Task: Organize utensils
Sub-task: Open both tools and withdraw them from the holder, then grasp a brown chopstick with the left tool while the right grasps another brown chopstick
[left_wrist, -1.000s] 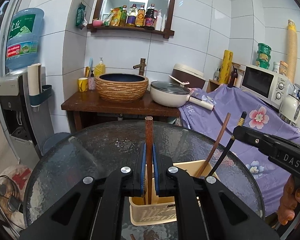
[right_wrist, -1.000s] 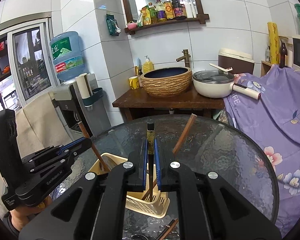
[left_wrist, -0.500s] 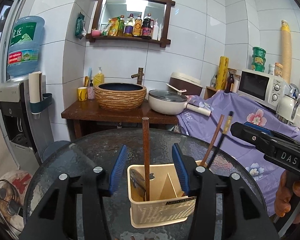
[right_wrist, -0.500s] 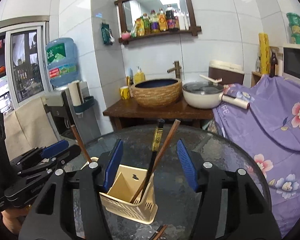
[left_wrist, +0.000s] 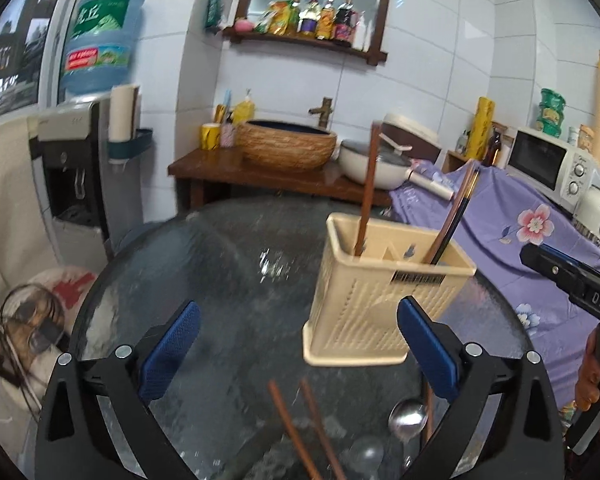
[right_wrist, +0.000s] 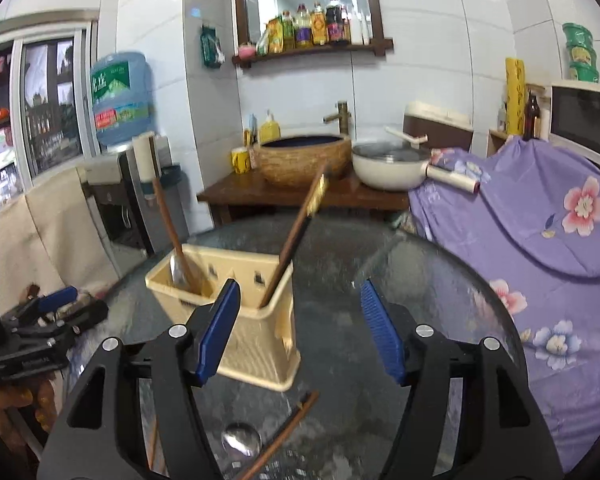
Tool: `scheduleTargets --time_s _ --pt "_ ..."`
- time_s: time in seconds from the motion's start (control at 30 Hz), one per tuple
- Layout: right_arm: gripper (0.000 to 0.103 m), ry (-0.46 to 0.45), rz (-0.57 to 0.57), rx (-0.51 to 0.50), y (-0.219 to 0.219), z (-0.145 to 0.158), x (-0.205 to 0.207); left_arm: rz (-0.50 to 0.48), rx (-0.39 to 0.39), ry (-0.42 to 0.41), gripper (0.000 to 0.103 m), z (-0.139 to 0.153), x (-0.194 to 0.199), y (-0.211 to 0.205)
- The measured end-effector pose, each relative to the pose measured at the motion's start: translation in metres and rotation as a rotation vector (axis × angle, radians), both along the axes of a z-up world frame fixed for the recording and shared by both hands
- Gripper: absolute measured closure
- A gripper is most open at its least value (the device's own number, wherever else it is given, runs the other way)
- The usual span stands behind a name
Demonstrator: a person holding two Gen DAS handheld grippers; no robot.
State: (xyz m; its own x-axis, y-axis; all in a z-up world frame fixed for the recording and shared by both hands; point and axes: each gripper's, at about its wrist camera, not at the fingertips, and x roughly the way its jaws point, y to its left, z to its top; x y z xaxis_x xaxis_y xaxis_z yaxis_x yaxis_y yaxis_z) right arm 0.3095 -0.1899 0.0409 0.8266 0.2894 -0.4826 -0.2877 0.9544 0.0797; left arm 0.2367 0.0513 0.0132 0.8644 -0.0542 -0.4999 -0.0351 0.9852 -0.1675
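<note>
On round dark glass table (left_wrist: 228, 264), beige perforated plastic utensil caddy (left_wrist: 380, 304) w/ chopsticks is seen; both grippers (left_wrist: 296, 344) (right_wrist: 300, 328) spread, nothing held. Steel spoon (left_wrist: 407, 420) shown in left view only.

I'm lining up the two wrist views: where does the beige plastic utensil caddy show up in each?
Left wrist view: the beige plastic utensil caddy stands right of centre on the round glass table, chopsticks upright in it.
Right wrist view: the caddy sits left of centre, partly behind the right gripper's left finger.
Shared landmark: the woven brown basin on the wooden stand behind.
</note>
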Motion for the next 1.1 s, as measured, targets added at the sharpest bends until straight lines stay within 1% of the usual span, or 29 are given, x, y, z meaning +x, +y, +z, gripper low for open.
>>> scheduleTargets --time_s 0.1,0.2,0.23,0.3,0.33,0.37,0.43,0.5,0.63,0.7,0.9,1.0,1.07,1.1 --pt "0.040 0.084 0.011 -0.061 0.004 -0.034 -0.008 0.026 0.042 0.061 0.006 -0.020 -0.010 0.001" --pt "0.040 0.153 0.010 -0.102 0.006 -0.064 -0.013 0.018 0.081 0.110 0.007 -0.038 -0.020 -0.003" --pt "0.040 0.196 0.005 -0.116 0.006 -0.079 -0.014 0.015 0.092 0.123 0.007 -0.043 -0.023 -0.004" --pt "0.040 0.255 0.000 -0.120 0.005 -0.098 -0.014 0.011 0.121 0.156 0.015 -0.056 -0.027 -0.008" --pt "0.040 0.278 -0.002 -0.120 0.005 -0.107 -0.015 0.012 0.130 0.176 0.021 -0.062 -0.027 -0.008" --pt "0.040 0.292 -0.005 -0.121 0.006 -0.113 -0.016 0.013 0.129 0.196 0.025 -0.069 -0.028 -0.007" --pt "0.040 0.328 -0.003 -0.129 0.009 -0.127 -0.019 0.010 0.105 0.222 0.032 -0.077 -0.028 -0.005" --pt "0.040 0.349 0.006 -0.141 0.014 -0.139 -0.023 0.010 0.092 0.241 0.034 -0.084 -0.029 -0.004" --pt "0.040 0.364 0.017 -0.180 0.025 -0.149 -0.026 0.002 0.093 0.257 0.034 -0.092 -0.031 -0.006" --pt "0.040 0.366 0.027 -0.181 0.029 -0.153 -0.029 0.000 0.097 0.264 0.034 -0.094 -0.032 -0.007" --pt "0.040 0.359 0.034 -0.210 0.036 -0.151 -0.029 -0.002 0.102 0.276 0.034 -0.099 -0.031 -0.010" --pt "0.040 0.367 0.035 -0.233 0.031 -0.147 -0.029 0.000 0.105 0.282 0.034 -0.101 -0.031 -0.010" --pt "0.042 0.373 -0.018 -0.276 0.020 -0.147 -0.028 0.005 0.111 0.285 0.034 -0.101 -0.032 -0.007" --pt "0.042 0.378 -0.032 -0.251 0.008 -0.146 -0.029 0.009 0.110 0.284 0.034 -0.100 -0.032 -0.006"
